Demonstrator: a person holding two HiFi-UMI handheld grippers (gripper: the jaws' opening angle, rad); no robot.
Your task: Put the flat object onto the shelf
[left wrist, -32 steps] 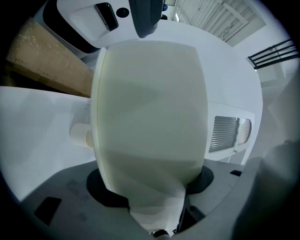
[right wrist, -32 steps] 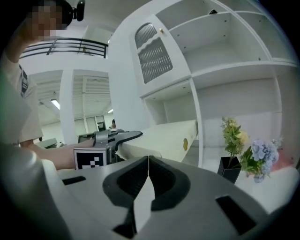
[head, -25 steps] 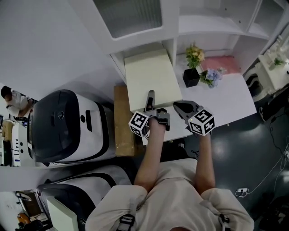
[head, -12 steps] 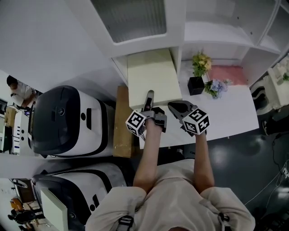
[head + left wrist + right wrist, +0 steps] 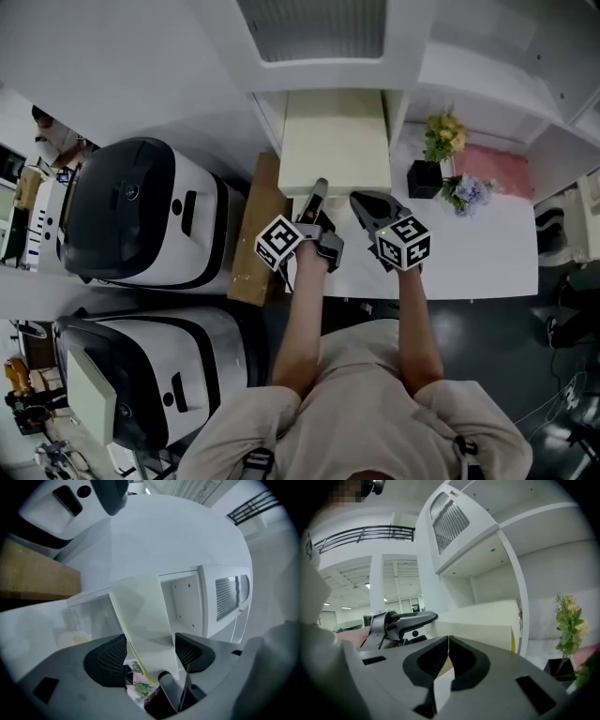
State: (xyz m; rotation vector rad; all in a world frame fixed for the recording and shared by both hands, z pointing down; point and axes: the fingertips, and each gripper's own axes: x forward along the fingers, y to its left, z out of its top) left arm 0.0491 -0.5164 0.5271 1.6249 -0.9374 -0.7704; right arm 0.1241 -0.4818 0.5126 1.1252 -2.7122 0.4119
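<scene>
The flat object (image 5: 336, 141) is a thick cream slab. It lies level in the white shelf's (image 5: 268, 122) lowest bay, its near end sticking out over the table. My left gripper (image 5: 317, 195) is rolled on its side at that near edge. In the left gripper view the flat object (image 5: 145, 620) stands between the jaws of the left gripper (image 5: 150, 653). They have just been opening and stand wide. My right gripper (image 5: 366, 202) hangs just right of it, shut and empty. The right gripper (image 5: 448, 644) shows its tips meeting before the flat object (image 5: 483, 620).
A black pot of yellow flowers (image 5: 429, 169), blue flowers (image 5: 467, 192) and a pink mat (image 5: 506, 169) sit on the white table (image 5: 487, 253) at the right. Two white-and-black machines (image 5: 141, 225) and a brown board (image 5: 251, 234) stand at the left.
The slab has slid further into the shelf bay. Both grippers have followed it towards the shelf, and the right one has closed in beside the left.
</scene>
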